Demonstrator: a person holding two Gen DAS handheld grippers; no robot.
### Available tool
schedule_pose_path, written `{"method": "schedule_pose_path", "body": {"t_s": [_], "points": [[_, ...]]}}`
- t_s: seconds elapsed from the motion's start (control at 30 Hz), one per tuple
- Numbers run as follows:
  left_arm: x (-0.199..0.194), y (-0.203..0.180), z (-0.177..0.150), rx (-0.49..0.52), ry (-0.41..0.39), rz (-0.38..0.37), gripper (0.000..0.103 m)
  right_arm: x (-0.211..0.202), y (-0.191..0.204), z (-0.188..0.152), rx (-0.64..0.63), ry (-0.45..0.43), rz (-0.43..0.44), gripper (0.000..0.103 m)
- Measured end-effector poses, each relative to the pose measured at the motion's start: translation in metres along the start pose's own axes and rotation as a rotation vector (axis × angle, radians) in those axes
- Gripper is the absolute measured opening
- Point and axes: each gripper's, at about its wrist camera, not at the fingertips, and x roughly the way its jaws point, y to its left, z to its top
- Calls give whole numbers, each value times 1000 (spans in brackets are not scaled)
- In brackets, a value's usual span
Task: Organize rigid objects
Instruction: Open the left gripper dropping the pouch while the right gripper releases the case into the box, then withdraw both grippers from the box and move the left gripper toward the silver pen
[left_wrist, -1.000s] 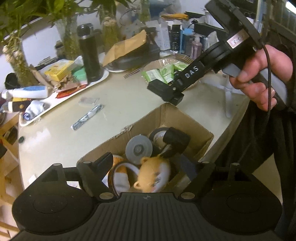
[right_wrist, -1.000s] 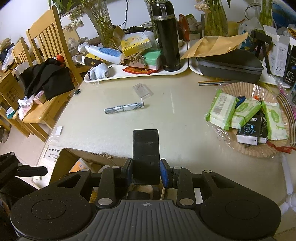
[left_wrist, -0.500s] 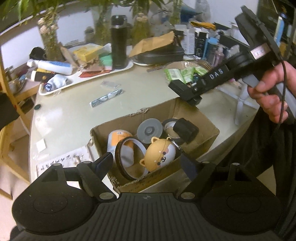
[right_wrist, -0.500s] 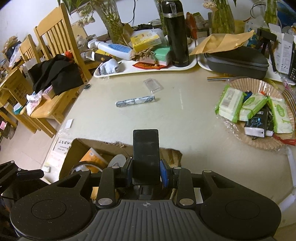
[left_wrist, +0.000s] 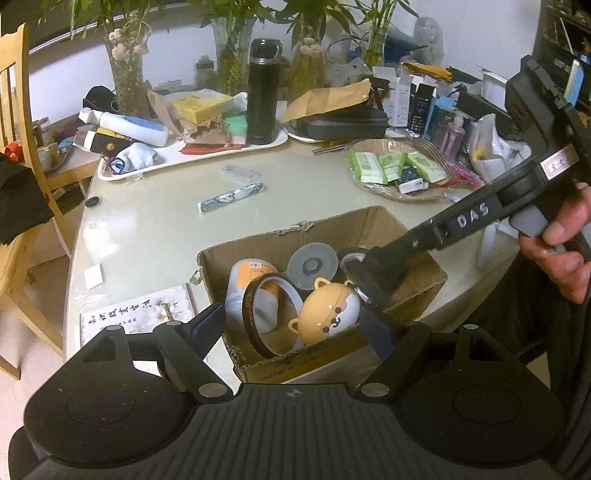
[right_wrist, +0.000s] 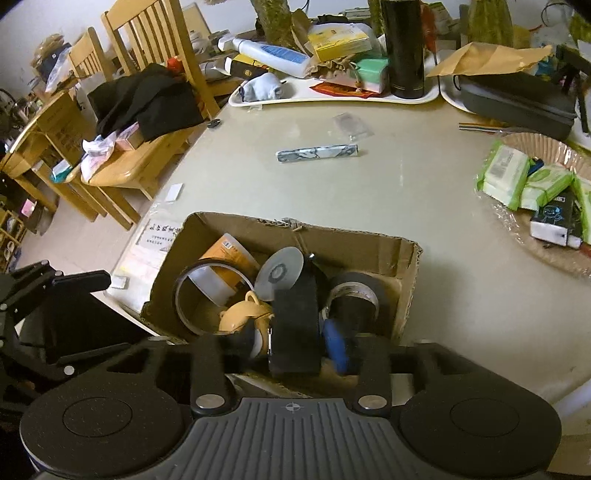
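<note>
A cardboard box (left_wrist: 373, 225) (right_wrist: 369, 245) stands at the table's near edge. It holds an orange can (left_wrist: 243, 273), a brown tape ring (left_wrist: 255, 321), a grey disc (left_wrist: 313, 265), a bear-shaped case (left_wrist: 328, 314) and a black tape roll (right_wrist: 354, 291). My right gripper (right_wrist: 286, 345) is over the box with its fingers spread apart, and a black rectangular block (right_wrist: 297, 325) stands between them. In the left wrist view the right gripper (left_wrist: 384, 269) reaches into the box. My left gripper (left_wrist: 291, 328) is open and empty in front of the box.
A patterned stick (left_wrist: 232, 195) and a clear packet (left_wrist: 240, 172) lie on the table beyond the box. White trays (left_wrist: 192, 157) with a black flask (left_wrist: 263, 99) stand behind. A wicker plate of tissue packs (left_wrist: 399, 170) is at right. Wooden chairs (right_wrist: 155, 122) stand left.
The right gripper came down from above the table into the box with the black block, and its fingers have spread. The left gripper drew back from the box.
</note>
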Motion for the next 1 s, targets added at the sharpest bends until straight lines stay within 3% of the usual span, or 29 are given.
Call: {"method": "schedule_pose_path", "body": {"t_s": [0.07, 0.27, 0.5, 1.0], "points": [[0, 0, 0, -3, 2, 4, 80, -3, -6, 3, 30, -23, -32, 77], [1, 2, -1, -9, 8, 11, 80, -5, -16, 5, 89, -43, -26, 95], [4, 2, -1, -12, 16, 15, 80, 0, -15, 7, 73, -32, -79, 103], [14, 6, 14, -52, -1, -8, 80, 7, -25, 17, 93, -58, -151, 103]]}}
